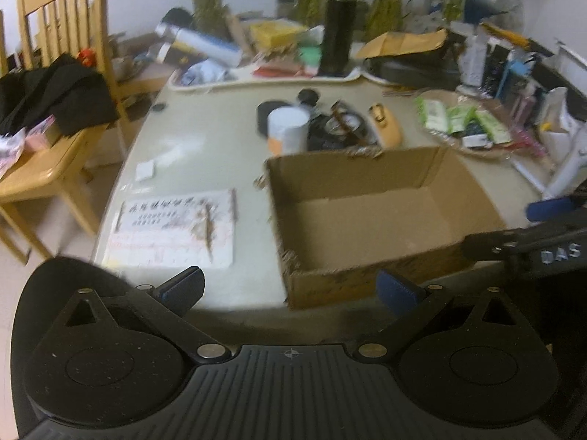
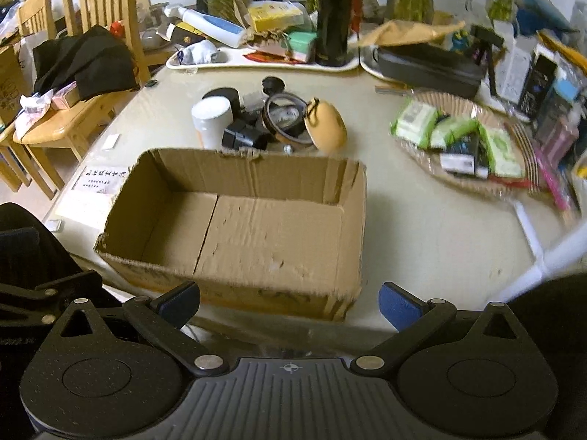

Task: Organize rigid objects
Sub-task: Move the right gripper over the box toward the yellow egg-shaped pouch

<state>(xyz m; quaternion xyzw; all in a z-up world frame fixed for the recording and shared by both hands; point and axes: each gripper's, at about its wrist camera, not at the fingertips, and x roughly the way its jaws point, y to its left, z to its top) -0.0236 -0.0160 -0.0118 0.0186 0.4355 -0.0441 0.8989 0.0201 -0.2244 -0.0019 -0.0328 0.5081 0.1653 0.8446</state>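
Observation:
An empty open cardboard box point(image 1: 367, 216) point(image 2: 249, 227) stands on the beige table. Behind it lies a cluster of rigid objects: a white cylinder point(image 1: 288, 128) point(image 2: 212, 119), a black lid point(image 1: 269, 112), a round tape-like ring point(image 2: 288, 115), a black block point(image 2: 242, 135) and an orange egg-shaped case point(image 1: 387, 124) point(image 2: 328, 126). My left gripper point(image 1: 291, 289) is open at the table's near edge, left of the box front. Also open, my right gripper point(image 2: 290, 302) hovers before the box's near wall. Neither holds anything.
A printed sheet point(image 1: 176, 229) lies left of the box. A tall black flask point(image 1: 337, 25) point(image 2: 334, 14) stands on a white tray point(image 2: 256, 60) at the back. A wicker plate of packets point(image 2: 462, 139) sits right. A wooden chair point(image 1: 55, 84) with dark cloth is left.

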